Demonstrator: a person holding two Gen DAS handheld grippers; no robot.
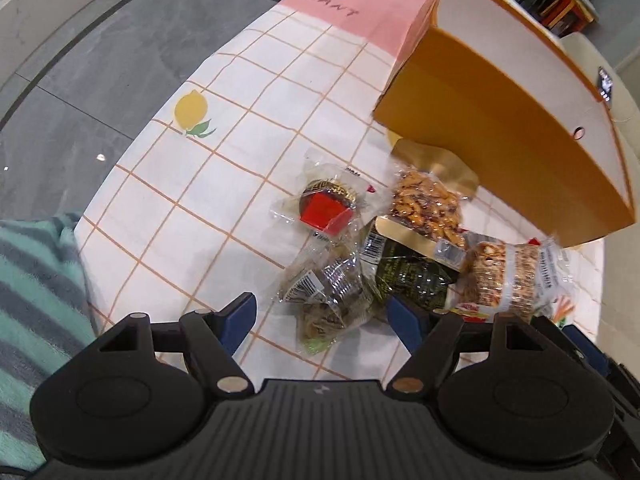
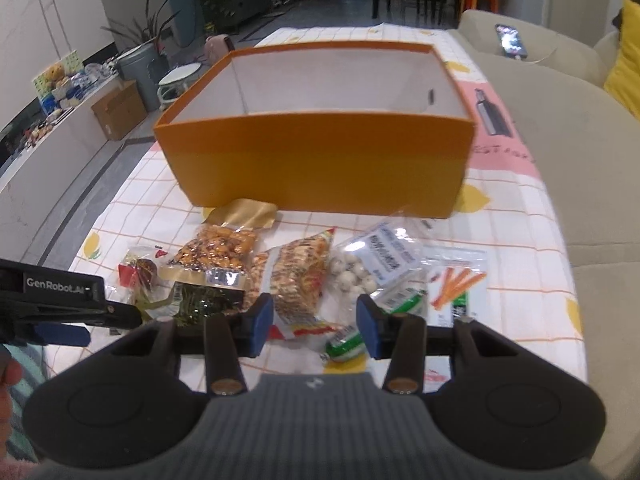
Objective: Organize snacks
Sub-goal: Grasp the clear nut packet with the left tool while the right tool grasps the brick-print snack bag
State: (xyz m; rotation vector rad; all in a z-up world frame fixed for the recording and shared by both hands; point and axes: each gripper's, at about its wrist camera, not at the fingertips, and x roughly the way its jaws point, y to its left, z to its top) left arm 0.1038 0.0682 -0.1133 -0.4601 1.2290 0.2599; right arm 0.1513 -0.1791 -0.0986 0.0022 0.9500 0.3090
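We see a checked tablecloth [image 2: 516,280] with lemon prints. Right of it lies a beige sofa [image 2: 568,128], with a phone [image 2: 511,41] and a yellow cushion [image 2: 624,68] on it. Left of the tablecloth stand a cardboard carton [image 2: 120,110], a grey bin [image 2: 140,68] and a potted plant [image 2: 154,36].
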